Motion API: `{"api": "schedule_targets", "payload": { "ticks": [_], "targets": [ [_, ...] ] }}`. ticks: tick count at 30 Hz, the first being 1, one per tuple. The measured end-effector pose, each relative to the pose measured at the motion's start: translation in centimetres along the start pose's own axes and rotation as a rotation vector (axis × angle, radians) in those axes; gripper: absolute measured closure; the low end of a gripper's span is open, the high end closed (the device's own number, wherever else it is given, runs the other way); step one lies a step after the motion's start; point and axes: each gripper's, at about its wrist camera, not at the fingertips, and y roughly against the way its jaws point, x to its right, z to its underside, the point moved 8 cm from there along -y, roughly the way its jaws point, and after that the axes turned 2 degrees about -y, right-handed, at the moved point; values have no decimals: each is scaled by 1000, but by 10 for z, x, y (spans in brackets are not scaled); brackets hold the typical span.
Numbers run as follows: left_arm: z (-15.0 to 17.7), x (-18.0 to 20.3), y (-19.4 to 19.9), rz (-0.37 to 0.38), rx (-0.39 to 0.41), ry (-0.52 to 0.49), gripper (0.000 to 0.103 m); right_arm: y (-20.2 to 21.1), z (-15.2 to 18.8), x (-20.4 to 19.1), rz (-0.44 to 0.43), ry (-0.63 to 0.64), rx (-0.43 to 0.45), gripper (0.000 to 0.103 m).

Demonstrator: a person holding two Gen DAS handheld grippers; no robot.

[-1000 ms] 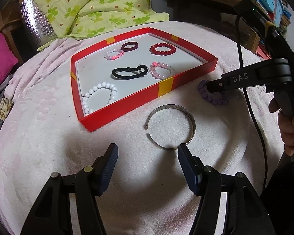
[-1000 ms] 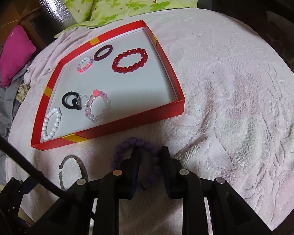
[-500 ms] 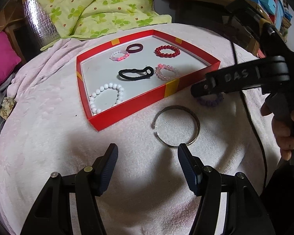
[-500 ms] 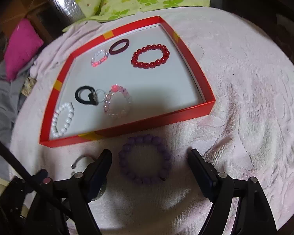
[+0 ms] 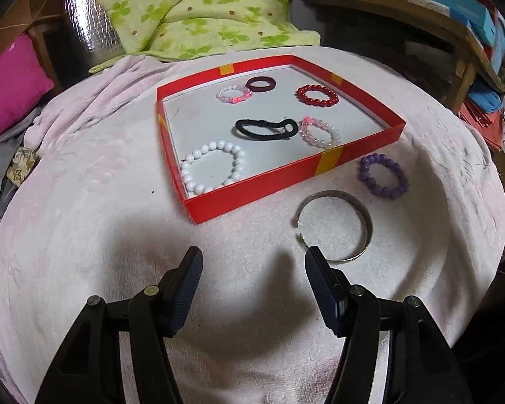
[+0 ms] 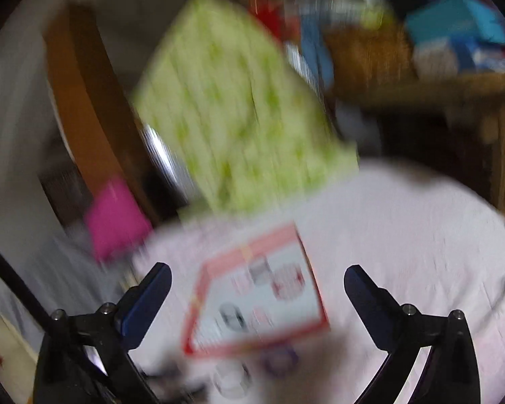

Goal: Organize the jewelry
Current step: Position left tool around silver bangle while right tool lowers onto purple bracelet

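Note:
A red tray [image 5: 286, 181] on the pink blanket holds a white bead bracelet [image 5: 212, 168], a black hair tie [image 5: 266, 128], a pale pink bracelet [image 5: 320, 133], a red bead bracelet [image 5: 316, 95], a dark ring band [image 5: 261, 84] and a small pink bracelet [image 5: 234, 95]. A purple bead bracelet [image 5: 383, 175] and a silver cuff bangle [image 5: 335, 225] lie on the blanket in front of the tray. My left gripper [image 5: 252, 269] is open and empty, just near the bangle. My right gripper [image 6: 257, 279] is open and empty, raised high; its view is blurred, with the tray [image 6: 256, 306] below.
Green patterned pillows [image 5: 192, 10] and a magenta cushion [image 5: 10, 84] lie behind the blanket-covered round table [image 5: 84, 222]. A wooden shelf [image 5: 421, 23] with a basket and boxes stands at the back right.
My right gripper opened, let go of the purple bracelet on the blanket, and lifted up and away, out of the left wrist view. The left gripper backed off slightly.

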Motion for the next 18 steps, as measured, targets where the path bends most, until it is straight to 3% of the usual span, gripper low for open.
{"api": "schedule_targets", "payload": {
  "ticks": [1, 3, 7, 8, 10, 15, 17, 18],
  "targets": [
    [0, 0, 0, -2, -1, -1, 39, 9, -4, 2, -63, -33, 61, 0],
    [1, 1, 0, 2, -1, -3, 39, 3, -2, 9, -140, -100, 45, 0],
    [-2, 5, 2, 14, 6, -14, 39, -70, 59, 43, -52, -292, -362, 0],
    [-3, 6, 3, 18, 10, -14, 39, -79, 69, 47, -33, -296, -395, 0],
    [-6, 6, 3, 23, 14, -7, 39, -101, 93, 51, 88, -191, -496, 3],
    [-9, 9, 4, 36, 16, 2, 39, -113, 119, 38, 108, -28, -585, 9],
    [-8, 14, 3, 39, 11, -9, 39, -112, 130, 42, 125, 3, -650, 21],
    [-8, 15, 2, 41, 10, -15, 39, -118, 136, 44, 134, 21, -670, 38]
  ]
}}
